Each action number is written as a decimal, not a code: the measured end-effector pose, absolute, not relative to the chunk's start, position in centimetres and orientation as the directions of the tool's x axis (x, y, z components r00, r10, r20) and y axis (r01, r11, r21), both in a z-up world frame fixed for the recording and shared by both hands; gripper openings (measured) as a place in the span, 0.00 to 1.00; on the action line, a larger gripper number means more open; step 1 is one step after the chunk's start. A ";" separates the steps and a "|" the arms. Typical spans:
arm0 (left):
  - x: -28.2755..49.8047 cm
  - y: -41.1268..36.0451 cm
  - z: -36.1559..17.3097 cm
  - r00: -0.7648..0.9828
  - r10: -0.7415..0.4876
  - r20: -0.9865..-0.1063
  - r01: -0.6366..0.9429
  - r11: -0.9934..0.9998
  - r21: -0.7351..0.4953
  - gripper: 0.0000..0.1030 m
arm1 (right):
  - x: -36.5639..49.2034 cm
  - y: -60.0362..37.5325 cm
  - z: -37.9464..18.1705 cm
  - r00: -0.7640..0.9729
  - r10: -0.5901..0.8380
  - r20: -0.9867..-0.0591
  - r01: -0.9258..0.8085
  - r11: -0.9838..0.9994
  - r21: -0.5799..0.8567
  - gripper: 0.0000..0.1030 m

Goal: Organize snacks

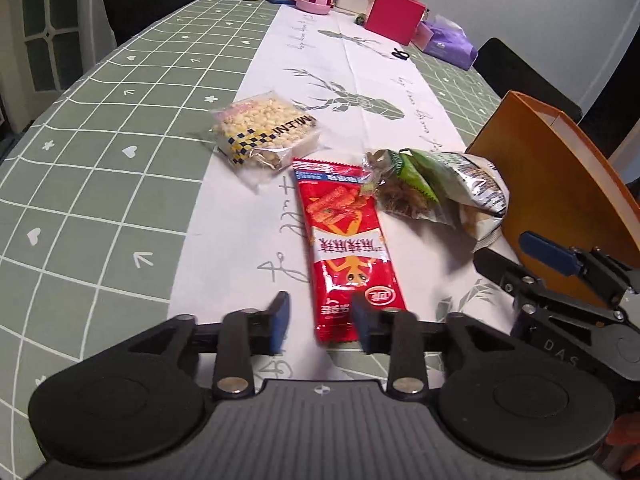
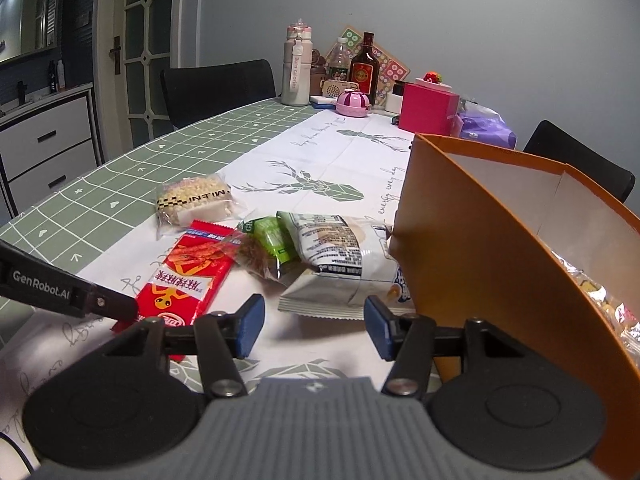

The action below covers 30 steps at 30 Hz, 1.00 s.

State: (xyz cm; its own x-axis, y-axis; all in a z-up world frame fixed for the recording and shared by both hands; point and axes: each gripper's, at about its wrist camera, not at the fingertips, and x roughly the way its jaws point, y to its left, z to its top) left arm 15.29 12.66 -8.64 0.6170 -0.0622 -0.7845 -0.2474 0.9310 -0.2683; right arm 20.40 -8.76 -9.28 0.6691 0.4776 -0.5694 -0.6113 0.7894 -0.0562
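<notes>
A red snack pack (image 1: 344, 240) lies flat on the white runner. Its near end sits between the fingers of my left gripper (image 1: 320, 322), which stands open with a gap on the left side. Beyond it lie a clear pack of puffed rice cake (image 1: 264, 132), a green-topped pack (image 1: 404, 184) and a silver-white pack (image 1: 476, 192). The silver-white pack (image 2: 340, 264) leans against an orange box (image 2: 472, 248) that holds some wrapped snacks. My right gripper (image 2: 314, 326) is open and empty, just short of that pack and beside the box wall. The red pack (image 2: 188, 272) lies to its left.
At the far end of the table (image 2: 192, 140) stand a pink box (image 2: 428, 108), a white bottle (image 2: 296, 68), a dark bottle (image 2: 365, 66), a pink round container (image 2: 352, 104) and a purple bag (image 2: 486, 126). Black chairs (image 2: 218, 88) stand at both sides.
</notes>
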 end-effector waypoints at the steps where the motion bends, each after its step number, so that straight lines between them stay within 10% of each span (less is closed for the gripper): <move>1: 15.3 12.4 -8.5 0.619 -0.064 -0.783 -0.240 0.934 -0.266 0.49 | 20.3 -8.8 -9.2 0.670 0.478 -0.568 -0.612 0.789 -0.059 0.53; 18: 18.7 7.2 -8.6 0.643 0.060 -0.763 -0.216 0.971 -0.105 0.50 | 20.9 -10.1 -9.7 0.713 0.427 -0.555 -0.561 0.824 -0.087 0.61; 30: 18.5 6.2 -9.8 0.637 0.195 -0.746 -0.255 0.966 0.035 0.85 | 20.8 -10.5 -10.1 0.710 0.429 -0.558 -0.566 0.820 -0.090 0.58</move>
State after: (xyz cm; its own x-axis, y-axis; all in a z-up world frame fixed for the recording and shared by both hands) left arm 18.52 6.17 -9.77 0.6365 0.1950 -0.7462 -0.2553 0.9663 0.0347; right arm 20.84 -10.49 -10.08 0.7105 0.4295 -0.5575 -0.5660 0.8195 -0.0899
